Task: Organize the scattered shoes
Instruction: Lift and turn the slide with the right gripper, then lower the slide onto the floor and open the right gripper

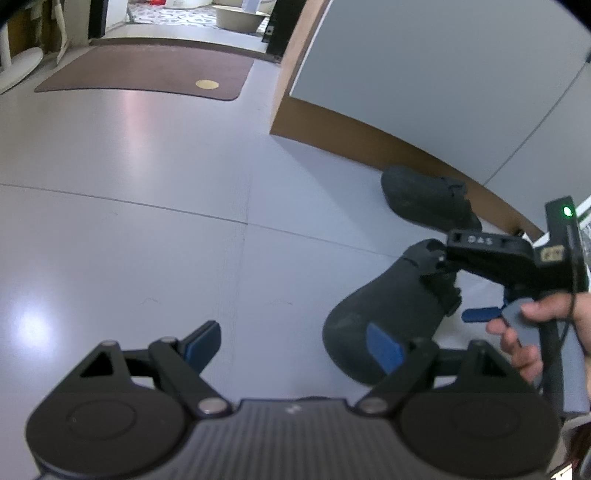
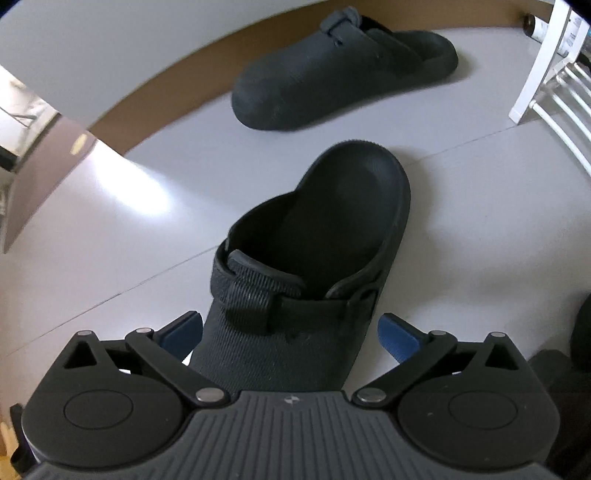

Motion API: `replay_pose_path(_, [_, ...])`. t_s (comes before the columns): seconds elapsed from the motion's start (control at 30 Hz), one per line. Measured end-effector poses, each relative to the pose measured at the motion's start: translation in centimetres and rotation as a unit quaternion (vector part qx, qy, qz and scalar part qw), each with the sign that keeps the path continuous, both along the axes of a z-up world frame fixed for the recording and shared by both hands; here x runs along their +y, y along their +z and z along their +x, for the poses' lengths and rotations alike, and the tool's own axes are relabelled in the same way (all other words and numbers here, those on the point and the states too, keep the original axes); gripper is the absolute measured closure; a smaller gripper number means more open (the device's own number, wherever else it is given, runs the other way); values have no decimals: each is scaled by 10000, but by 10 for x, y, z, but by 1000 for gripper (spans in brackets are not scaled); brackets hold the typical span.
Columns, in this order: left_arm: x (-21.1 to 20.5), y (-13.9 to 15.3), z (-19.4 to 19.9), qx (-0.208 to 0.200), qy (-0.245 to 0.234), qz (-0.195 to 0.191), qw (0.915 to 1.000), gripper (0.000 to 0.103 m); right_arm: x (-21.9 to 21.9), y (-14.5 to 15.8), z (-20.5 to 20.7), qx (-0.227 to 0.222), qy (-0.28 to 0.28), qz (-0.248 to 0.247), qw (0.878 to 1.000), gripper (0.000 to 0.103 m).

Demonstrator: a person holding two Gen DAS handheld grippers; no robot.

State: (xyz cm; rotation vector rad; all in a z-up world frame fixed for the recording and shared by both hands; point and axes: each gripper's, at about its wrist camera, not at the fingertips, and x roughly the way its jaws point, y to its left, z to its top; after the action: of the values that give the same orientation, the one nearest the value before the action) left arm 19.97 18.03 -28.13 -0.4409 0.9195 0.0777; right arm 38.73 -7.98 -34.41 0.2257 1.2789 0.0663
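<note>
Two dark grey clogs lie on the pale floor. The far clog [image 1: 424, 199] [image 2: 343, 74] lies on its sole beside the brown skirting. The near clog [image 1: 384, 306] [image 2: 332, 221] lies a little out from the wall, its heel opening pointing away from the right wrist camera. My right gripper [image 2: 290, 338] is open, with one blue pad [image 2: 397, 339] on each side of the clog's upper near the strap, and a small gap shows on the right. From the left wrist view, one right finger [image 1: 480, 315] shows beside that clog. My left gripper [image 1: 293, 347] is open and empty, low over the floor just left of the near clog.
A grey wall with brown skirting [image 1: 369, 136] runs behind the clogs. A brown mat [image 1: 147, 70] lies far across the floor by a doorway. A white rack [image 2: 546, 74] stands at the right, with a bottle [image 2: 535, 22] behind it. A hand [image 1: 524, 339] holds the right gripper.
</note>
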Motion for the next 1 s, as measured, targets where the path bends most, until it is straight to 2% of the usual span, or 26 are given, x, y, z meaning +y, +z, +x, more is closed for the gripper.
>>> replay_pose_path(0.17, [7,-4,2,51,85,-10,9999,15,11,-11,-2,-1,49,-96,9999,0])
replay_pose_path(0.33, [7,-6,4,70,24,-2,10000,15,25,-9,2,-478,932,-339,9939,1])
replay_pose_path(0.47, [8,-8,5,88,59,-25,9999,15,27,-12,9,-631,1523,-308,9858,2])
replay_pose_path(0.63, [8,-9,5,90,32,-10,10000,15,40,-10,7,-857,2555,-414,9621,5])
replay_pose_path(0.8, [10,-10,6,109,72,-21,9999,15,58,-4,3,-1028,3565,-655,9263,8])
replay_pose_path(0.83, [10,-10,6,106,81,-30,9999,15,61,-4,3,-981,3589,-691,9256,8])
replay_pose_path(1.0, [9,-10,8,101,52,-43,9999,15,64,-11,9,-654,2900,-725,9520,0])
